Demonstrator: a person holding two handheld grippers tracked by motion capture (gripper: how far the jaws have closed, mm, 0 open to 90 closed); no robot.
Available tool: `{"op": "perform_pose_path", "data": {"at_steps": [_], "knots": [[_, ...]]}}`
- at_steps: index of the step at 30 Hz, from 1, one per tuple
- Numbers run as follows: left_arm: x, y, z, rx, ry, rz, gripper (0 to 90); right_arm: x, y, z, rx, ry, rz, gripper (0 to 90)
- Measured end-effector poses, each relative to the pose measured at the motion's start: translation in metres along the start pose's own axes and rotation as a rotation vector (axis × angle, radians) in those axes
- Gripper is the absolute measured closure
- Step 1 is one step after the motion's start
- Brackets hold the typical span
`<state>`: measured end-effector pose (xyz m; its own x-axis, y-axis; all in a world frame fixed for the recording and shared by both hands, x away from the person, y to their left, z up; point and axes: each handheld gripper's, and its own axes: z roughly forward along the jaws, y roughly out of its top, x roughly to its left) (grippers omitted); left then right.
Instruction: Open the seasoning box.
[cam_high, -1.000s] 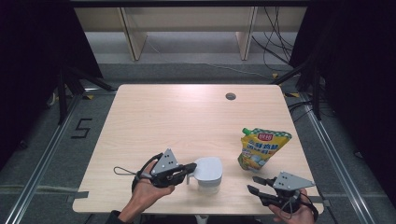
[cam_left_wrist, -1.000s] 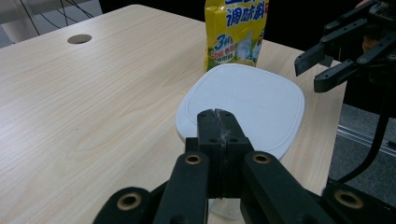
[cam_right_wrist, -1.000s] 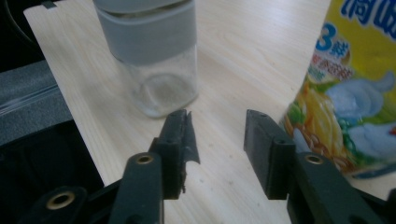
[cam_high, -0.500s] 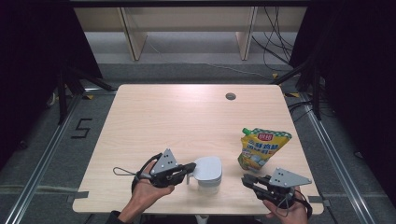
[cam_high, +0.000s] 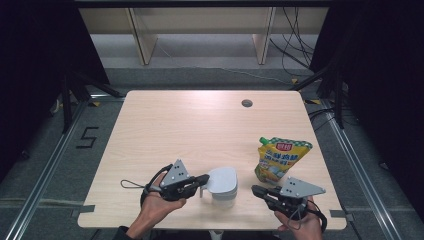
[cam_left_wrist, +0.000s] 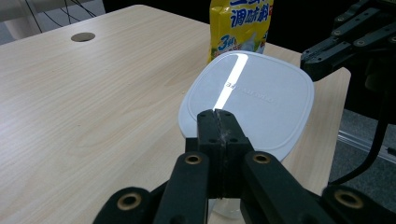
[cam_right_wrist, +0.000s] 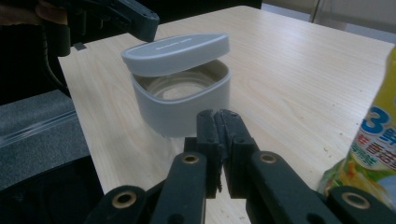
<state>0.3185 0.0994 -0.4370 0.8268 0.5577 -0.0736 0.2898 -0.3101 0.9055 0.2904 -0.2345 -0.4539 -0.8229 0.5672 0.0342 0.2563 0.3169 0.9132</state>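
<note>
Left hand-held gripper (cam_high: 204, 178) seemingly clamped on lid (cam_high: 222, 180) edge, container (cam_right_wrist: 182, 100) beneath.

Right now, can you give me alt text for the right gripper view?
A white container stands on the wooden table, its lid lifted at one edge by the left gripper. The right gripper, jaws shut and empty, points at it; a yellow pouch lies at the right edge.
</note>
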Motion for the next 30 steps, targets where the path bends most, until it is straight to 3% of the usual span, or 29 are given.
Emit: {"op": "perform_pose_path", "data": {"at_steps": [4,6,7,8,11,12,17,18,20,23,24,25,27,28,30], "knots": [[0.001,-0.001,-0.001,-0.001,-0.001,-0.009,89.1,0.004,0.003,0.005,0.007,0.005,0.014,88.0],[0.001,-0.001,-0.001,-0.002,0.001,-0.006,89.1,0.005,0.004,0.007,0.003,0.036,0.029,88.7],[0.001,-0.001,-0.001,-0.002,0.001,-0.005,89.1,0.006,0.005,0.006,0.006,0.009,0.017,89.1],[0.001,-0.001,-0.001,0.0,-0.001,-0.005,89.1,0.004,0.006,0.008,-0.005,0.027,0.002,89.5],[0.001,-0.001,-0.001,0.0,-0.001,-0.006,89.1,0.007,0.009,0.01,0.006,0.016,0.009,90.0],[0.001,-0.001,-0.001,0.0,-0.001,-0.007,89.1,0.006,0.01,0.012,0.003,0.014,-0.021,90.0],[0.002,-0.001,-0.001,-0.003,-0.007,-0.018,89.1,0.01,0.014,0.019,0.001,0.037,-0.03,90.0],[0.002,-0.001,-0.001,-0.003,-0.006,-0.015,89.1,0.01,0.016,0.02,-0.007,0.021,-0.05,90.0],[0.002,-0.001,-0.001,-0.002,-0.005,-0.013,89.0,0.011,0.016,0.022,0.002,0.024,-0.023,90.0],[0.002,-0.001,-0.001,-0.002,-0.005,-0.013,89.1,0.009,0.017,0.026,0.001,0.032,-0.04,90.0],[0.002,-0.001,-0.001,-0.002,-0.004,-0.013,89.0,0.01,0.017,0.027,0.012,0.054,-0.015,90.0],[0.002,-0.001,-0.001,-0.003,-0.004,-0.014,89.0,0.011,0.017,0.028,0.003,0.041,-0.01,90.0],[0.002,-0.001,-0.001,-0.003,-0.003,-0.015,89.0,0.009,0.019,0.029,0.012,0.037,-0.036,90.0],[0.002,-0.001,-0.001,-0.003,-0.005,-0.015,89.0,0.01,0.02,0.029,0.028,0.038,-0.013,90.0],[0.002,-0.002,0.0,-0.007,-0.005,-0.024,89.0,0.01,0.021,0.032,0.006,0.07,-0.036,90.0]]}}
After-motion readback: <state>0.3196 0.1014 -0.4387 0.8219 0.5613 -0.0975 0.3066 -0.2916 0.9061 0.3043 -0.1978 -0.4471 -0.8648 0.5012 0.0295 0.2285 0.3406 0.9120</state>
